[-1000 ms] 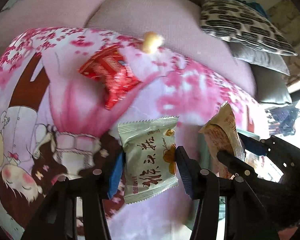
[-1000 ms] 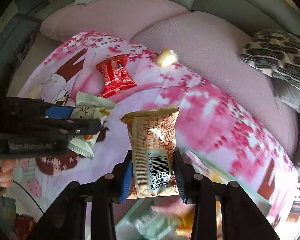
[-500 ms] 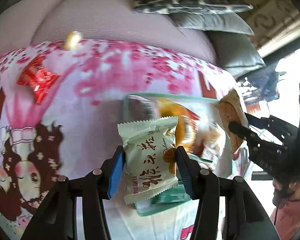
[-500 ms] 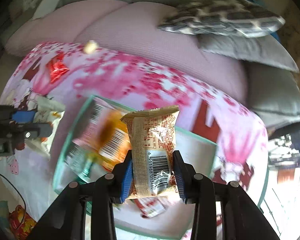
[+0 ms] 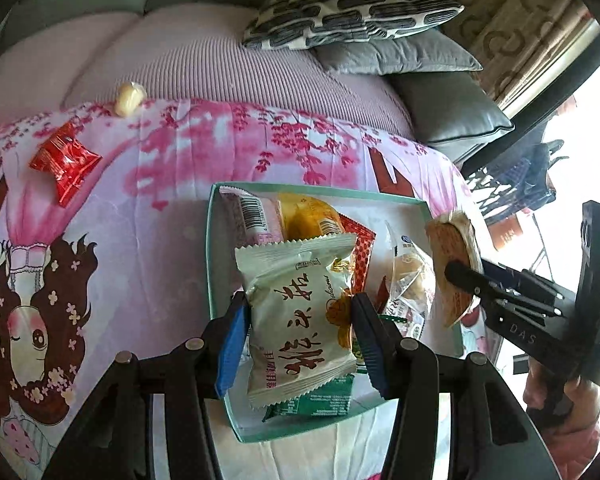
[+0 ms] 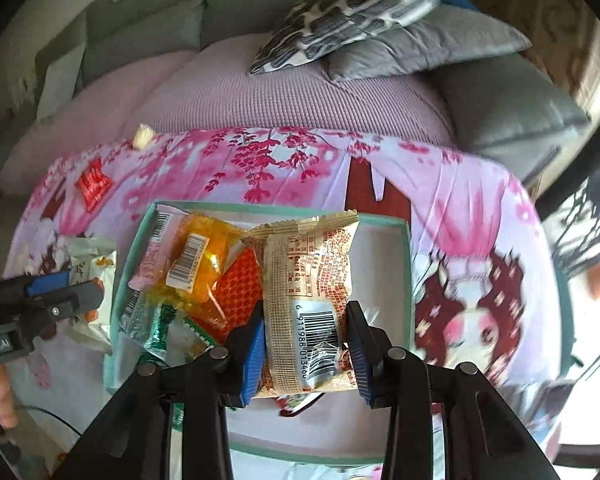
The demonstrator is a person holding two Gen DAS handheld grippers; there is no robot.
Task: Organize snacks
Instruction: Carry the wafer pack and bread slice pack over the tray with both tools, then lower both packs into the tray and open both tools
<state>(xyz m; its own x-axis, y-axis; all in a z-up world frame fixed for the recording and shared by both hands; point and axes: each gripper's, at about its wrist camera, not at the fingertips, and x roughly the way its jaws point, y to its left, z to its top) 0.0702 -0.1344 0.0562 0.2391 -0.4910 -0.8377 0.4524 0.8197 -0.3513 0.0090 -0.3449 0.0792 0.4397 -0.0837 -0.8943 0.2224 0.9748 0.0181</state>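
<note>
My left gripper (image 5: 298,340) is shut on a pale green snack packet (image 5: 300,320) and holds it above the teal tray (image 5: 211,248). My right gripper (image 6: 306,344) is shut on a beige barcode packet (image 6: 312,280) above the same tray (image 6: 406,280). The tray holds several snacks, among them an orange packet (image 6: 198,264) and a red one (image 6: 240,284). A red candy packet (image 5: 65,160) and a small yellow sweet (image 5: 129,98) lie loose on the pink blanket, far left of the tray. The right gripper also shows in the left wrist view (image 5: 460,276), at the tray's right edge.
The pink cartoon blanket (image 5: 140,240) covers a lilac sofa seat (image 5: 204,64). A patterned cushion (image 5: 348,12) and grey cushions (image 5: 400,56) lie at the back right. A dark sofa arm (image 5: 456,120) stands at the right, with a bright window beyond.
Both grippers have swung right from the loose snacks to above the teal tray, each still holding its packet. The tray has come to the middle of both views.
</note>
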